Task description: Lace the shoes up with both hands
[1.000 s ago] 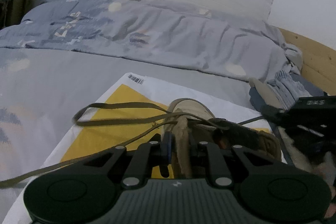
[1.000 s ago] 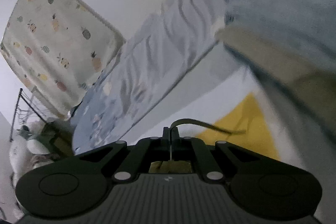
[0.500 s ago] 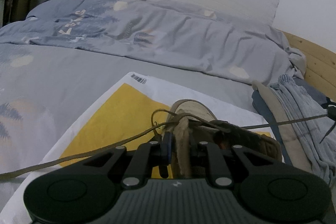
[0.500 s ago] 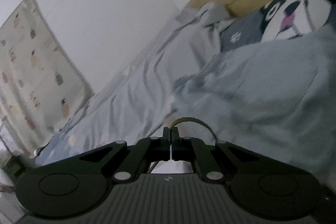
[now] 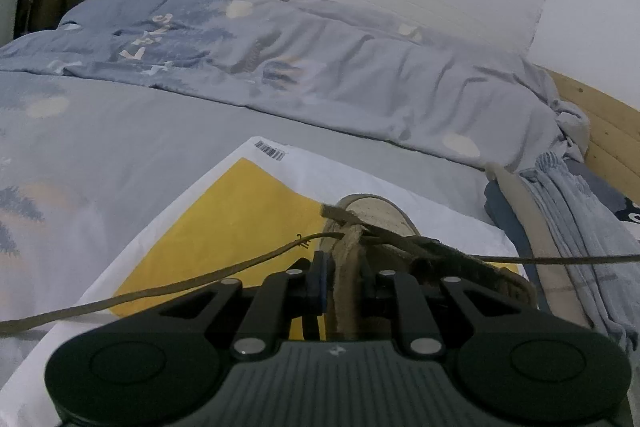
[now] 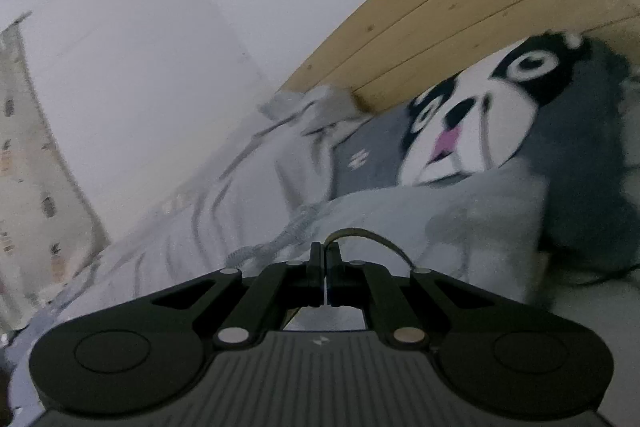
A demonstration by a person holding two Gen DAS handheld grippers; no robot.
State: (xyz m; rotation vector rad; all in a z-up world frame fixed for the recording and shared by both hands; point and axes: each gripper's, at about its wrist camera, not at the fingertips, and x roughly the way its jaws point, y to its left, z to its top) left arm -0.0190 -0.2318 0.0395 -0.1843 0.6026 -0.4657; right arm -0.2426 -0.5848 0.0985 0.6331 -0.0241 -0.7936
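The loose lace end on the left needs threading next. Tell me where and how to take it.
Grip the loose lace near its frayed tip beside the shoe, where it lifts off the yellow bag. Come from above, jaws across the flat strand. Farther left it lies flat on the bag, harder to pinch.

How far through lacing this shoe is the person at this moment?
Midway, by the look of it. Done: the lace already crosses the shoe near its toe. In hand: the left claw is clamped on the shoe's collar, and the right claw pinches one lace end drawn out taut. Left: the other end lies slack across the yellow-and-white bag; no knot shows.
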